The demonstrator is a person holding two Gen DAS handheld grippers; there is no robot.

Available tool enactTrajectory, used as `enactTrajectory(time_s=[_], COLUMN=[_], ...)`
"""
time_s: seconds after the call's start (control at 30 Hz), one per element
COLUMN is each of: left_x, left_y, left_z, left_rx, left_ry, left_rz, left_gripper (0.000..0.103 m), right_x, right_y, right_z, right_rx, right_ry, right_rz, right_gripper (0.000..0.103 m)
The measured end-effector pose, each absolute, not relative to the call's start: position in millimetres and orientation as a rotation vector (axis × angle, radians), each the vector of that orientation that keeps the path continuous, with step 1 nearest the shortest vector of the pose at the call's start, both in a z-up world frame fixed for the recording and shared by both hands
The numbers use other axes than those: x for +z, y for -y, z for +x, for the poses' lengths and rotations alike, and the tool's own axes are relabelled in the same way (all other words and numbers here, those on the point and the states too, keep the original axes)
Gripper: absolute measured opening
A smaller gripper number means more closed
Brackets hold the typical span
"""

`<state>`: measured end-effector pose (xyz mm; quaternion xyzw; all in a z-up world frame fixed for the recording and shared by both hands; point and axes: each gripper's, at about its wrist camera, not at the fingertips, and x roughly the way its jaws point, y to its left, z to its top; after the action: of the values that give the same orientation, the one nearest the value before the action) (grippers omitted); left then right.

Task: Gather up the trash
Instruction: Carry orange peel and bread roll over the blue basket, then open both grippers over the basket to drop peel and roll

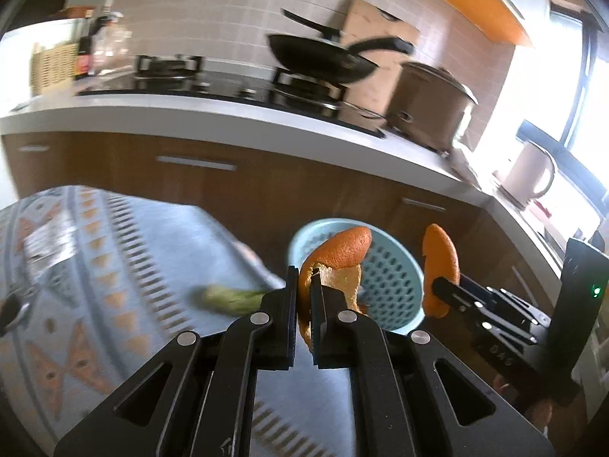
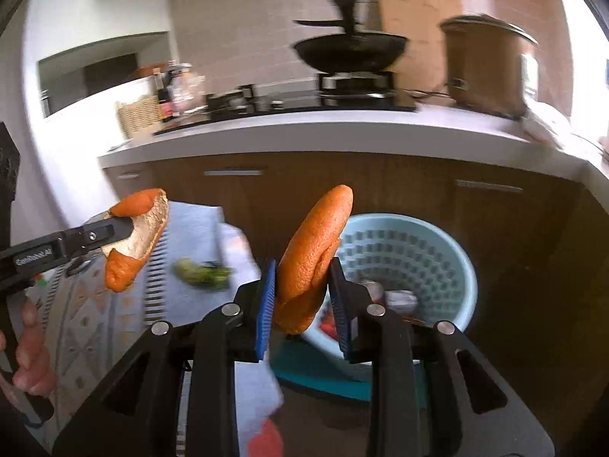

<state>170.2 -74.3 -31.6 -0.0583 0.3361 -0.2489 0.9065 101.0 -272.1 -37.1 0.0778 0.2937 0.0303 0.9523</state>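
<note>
My left gripper (image 1: 303, 278) is shut on a curled piece of orange peel (image 1: 338, 255), held in the air beyond the table edge. My right gripper (image 2: 300, 266) is shut on a second, thicker orange peel (image 2: 312, 255) between its blue pads. Each gripper shows in the other's view: the right gripper (image 1: 437, 285) with its peel (image 1: 439, 266), the left gripper (image 2: 129, 224) with its peel (image 2: 137, 236). A light blue perforated bin (image 2: 430, 262) stands on the floor just past both grippers, with some trash inside. The blue bin (image 1: 384, 282) lies behind the left peel.
A patterned tablecloth (image 1: 95, 259) covers the table at left, with a green vegetable scrap (image 1: 232, 299) near its edge. Behind stand brown cabinets (image 2: 342, 179), a white counter, a black pan (image 1: 319, 57) on the stove and a brown pot (image 1: 430, 103). A person's hand (image 2: 30, 354) shows at left.
</note>
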Motion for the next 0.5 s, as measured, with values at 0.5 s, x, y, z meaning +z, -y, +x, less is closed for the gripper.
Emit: enactTrajectory(time_s=[0.5], left_x=[-77], left_y=[188], left_z=[219], left_rx=[-0.604], left_ry=[-0.828], left_rz=[-0.037], left_gripper=[0.004], right_x=[-114], right_y=[340], right_z=[156], right_rx=[-0.047], right_ry=[-0.866], right_rz=[0.244], right_gripper=[0.026])
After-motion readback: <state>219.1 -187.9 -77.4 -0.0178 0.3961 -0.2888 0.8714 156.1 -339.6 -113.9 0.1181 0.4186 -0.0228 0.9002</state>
